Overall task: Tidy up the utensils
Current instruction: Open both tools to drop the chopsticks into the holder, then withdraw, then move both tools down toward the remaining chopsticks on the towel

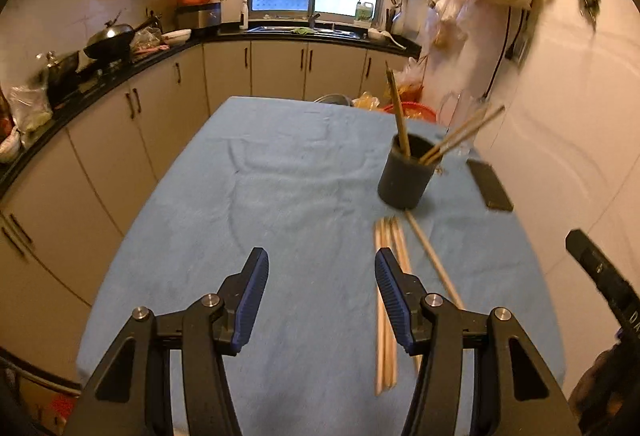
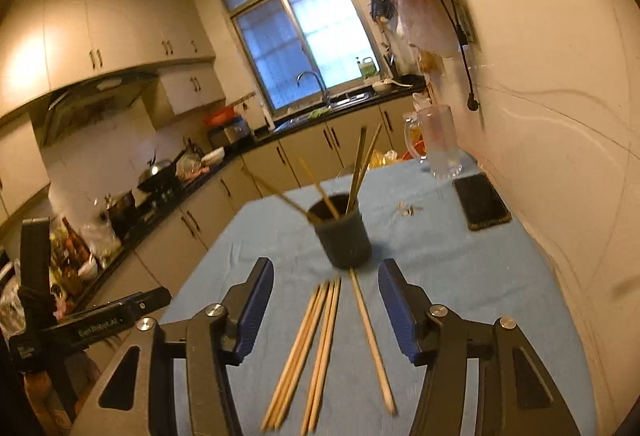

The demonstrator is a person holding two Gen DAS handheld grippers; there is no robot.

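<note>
- Presently, both grippers are above the near end of the blue-clothed table [image 2: 460, 276]; the left gripper [image 1: 322, 300] and right gripper [image 2: 326, 310] each have jaws apart, nothing between the pads.
- Loose chopsticks [image 2: 316, 348] lie flat on the cloth under the right gripper: a bundle of several, and a single chopstick [image 2: 370, 336] angled apart from it.
- Just beyond, touching the single stick's far tip, stands the dark holder cup [image 2: 344, 236], upright, already holding a few chopsticks [image 2: 356, 172].
- Judged step: approach for the next pick. The next move calls for lowering over a stick and closing cleanly.
- Farther off, a phone [image 2: 482, 202] and glass jug [image 2: 438, 140] sit clear of the work.
</note>
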